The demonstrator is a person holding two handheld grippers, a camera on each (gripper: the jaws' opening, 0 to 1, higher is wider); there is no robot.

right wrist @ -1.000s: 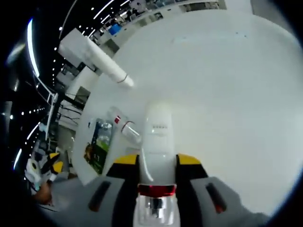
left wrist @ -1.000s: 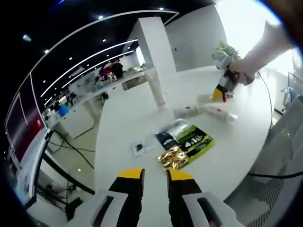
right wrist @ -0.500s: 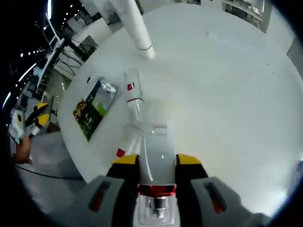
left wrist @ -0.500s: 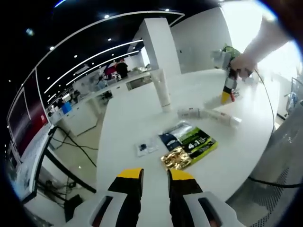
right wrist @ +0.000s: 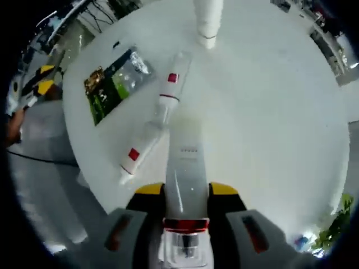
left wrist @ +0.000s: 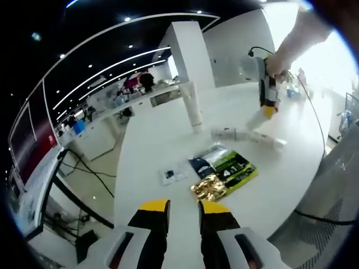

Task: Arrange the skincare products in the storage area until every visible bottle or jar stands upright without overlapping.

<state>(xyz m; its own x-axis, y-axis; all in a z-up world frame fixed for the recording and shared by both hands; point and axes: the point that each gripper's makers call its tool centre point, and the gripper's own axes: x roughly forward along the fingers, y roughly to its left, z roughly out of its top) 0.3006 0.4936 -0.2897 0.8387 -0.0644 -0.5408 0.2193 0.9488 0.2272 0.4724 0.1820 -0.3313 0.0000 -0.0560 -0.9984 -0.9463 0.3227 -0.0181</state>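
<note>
At the bottom centre of the right gripper view, we saw the right claw (right wrist: 185,193) clamped on a white tube (right wrist: 187,162) with a red band near its gripped end; the tube ran up the frame between the yellow-tipped jaws, held over the white surface (right wrist: 269,112). Left of it in that view, two more white tubes lay flat on the surface: one with a red label (right wrist: 170,84) toward upper centre, and a second tube (right wrist: 138,153) lower left of it, the two lying nearly end to end. A green-and-gold packet (right wrist: 112,83) lay at upper left, and the base of a white column (right wrist: 207,19) stood at top centre.

At the bottom centre of the left gripper view, we saw the left claw (left wrist: 183,208) with its jaws a narrow gap apart and nothing between them. Above it, the packet (left wrist: 222,171) lay on the surface (left wrist: 151,145), with a small dark-printed sachet (left wrist: 171,174) to its left. The two lying tubes (left wrist: 247,135) appeared right of centre. At upper right, a person's hand (left wrist: 276,66) held the right claw (left wrist: 268,109) pointing downward, with the tube (left wrist: 253,119) at its tip.
</note>
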